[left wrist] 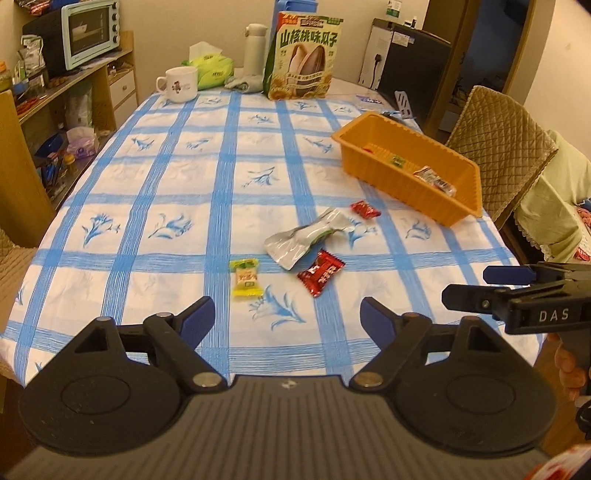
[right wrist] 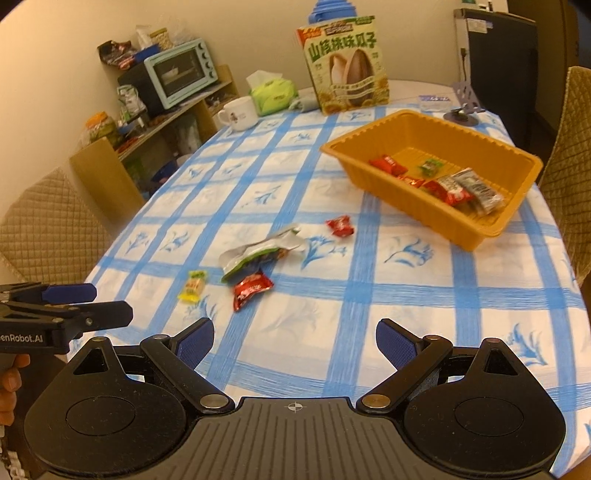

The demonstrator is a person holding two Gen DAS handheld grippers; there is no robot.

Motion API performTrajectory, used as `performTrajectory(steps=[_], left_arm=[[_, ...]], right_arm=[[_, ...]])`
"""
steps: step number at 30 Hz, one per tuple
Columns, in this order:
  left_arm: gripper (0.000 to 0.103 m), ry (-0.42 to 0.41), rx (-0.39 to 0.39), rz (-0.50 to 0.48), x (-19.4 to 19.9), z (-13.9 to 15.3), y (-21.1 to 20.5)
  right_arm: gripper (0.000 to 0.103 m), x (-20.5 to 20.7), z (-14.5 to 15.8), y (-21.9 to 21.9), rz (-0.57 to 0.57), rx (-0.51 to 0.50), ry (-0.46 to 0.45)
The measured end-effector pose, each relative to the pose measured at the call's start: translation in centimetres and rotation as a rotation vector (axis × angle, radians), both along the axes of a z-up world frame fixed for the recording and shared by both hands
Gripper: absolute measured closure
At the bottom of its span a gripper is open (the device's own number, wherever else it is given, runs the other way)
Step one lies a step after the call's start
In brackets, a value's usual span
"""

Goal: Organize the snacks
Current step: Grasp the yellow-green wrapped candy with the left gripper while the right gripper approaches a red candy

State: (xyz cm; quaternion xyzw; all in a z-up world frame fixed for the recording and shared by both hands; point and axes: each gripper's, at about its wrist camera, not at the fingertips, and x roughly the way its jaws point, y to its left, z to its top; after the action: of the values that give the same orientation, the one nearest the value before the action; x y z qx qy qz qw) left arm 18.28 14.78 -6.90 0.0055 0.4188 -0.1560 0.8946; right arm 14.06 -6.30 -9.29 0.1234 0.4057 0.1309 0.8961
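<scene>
Four loose snacks lie on the checked tablecloth: a yellow candy (left wrist: pixel 245 277) (right wrist: pixel 192 286), a red packet (left wrist: pixel 320 271) (right wrist: pixel 251 288), a silver pouch (left wrist: pixel 306 240) (right wrist: pixel 258 251) and a small red candy (left wrist: pixel 365 209) (right wrist: pixel 340 226). An orange tray (left wrist: pixel 388 177) (right wrist: pixel 443 221) at the right holds several wrapped snacks. My left gripper (left wrist: pixel 288 314) (right wrist: pixel 112 302) hovers open just short of the yellow candy and red packet, nothing between its fingers. My right gripper (right wrist: pixel 295 332) (left wrist: pixel 465 283) is open and empty beside it, to the right.
At the far end stand a sunflower-seed bag (left wrist: pixel 304 55), a white mug (left wrist: pixel 179 84), a green tissue pack (left wrist: pixel 212 70) and a thermos (left wrist: pixel 255 48). A quilted chair (left wrist: pixel 498 136) stands behind the tray. A shelf with a toaster oven (left wrist: pixel 90 33) lines the left wall.
</scene>
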Motion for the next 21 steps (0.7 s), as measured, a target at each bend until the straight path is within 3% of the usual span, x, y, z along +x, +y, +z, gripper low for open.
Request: performTrajectory(steps=[8,12,21], left_arm=[[0.025,0.023,0.015,0.019,0.7,-1.6,-0.1],[0.026,0.027,0.022,0.032,1.2,-2.4,-0.3],[0.038,0.047,0.044,0.058,3.1,-4.0,-0.8]], right_arm=[[0.009,1.3,-1.8,1.1,0.041,-0.03,0.0],[0.017,2.2,-2.5,1.0,0.047,-0.038,0.002],[0.025,4.1,-3.6,0.3,0.043,-0.052,-0.002]])
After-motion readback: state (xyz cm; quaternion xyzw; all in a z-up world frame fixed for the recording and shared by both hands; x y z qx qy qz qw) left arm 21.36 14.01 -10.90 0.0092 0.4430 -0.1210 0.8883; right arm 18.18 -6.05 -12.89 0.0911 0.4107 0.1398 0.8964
